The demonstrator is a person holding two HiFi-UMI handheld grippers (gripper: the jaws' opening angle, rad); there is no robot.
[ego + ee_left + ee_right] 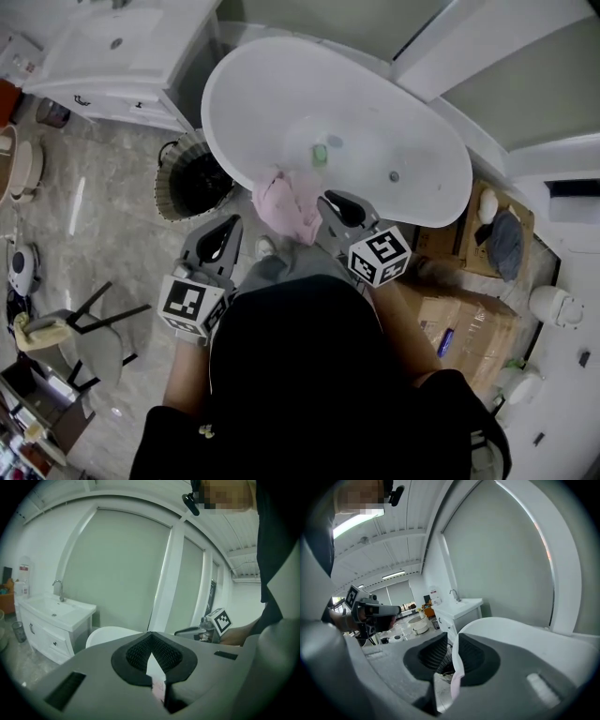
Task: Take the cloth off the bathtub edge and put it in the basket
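The pink cloth [289, 208] hangs bunched over the near rim of the white bathtub [412, 112]. A dark woven basket [192, 178] stands on the floor just left of the tub. My right gripper [330, 200] is at the cloth's right side, its jaws a narrow gap apart. In the right gripper view a pink strip of the cloth [455, 686] shows low in that gap [452, 637], with the basket [443, 663] behind. My left gripper [228, 222] is apart from the cloth on its left, between it and the basket. Its tips [151, 634] meet, holding nothing.
A white vanity with a sink [112, 56] stands at the back left. Cardboard boxes [469, 323] and a wooden stand [497, 234] crowd the tub's right end. A chair [89, 328] and bowls [19, 169] sit on the marble floor at the left.
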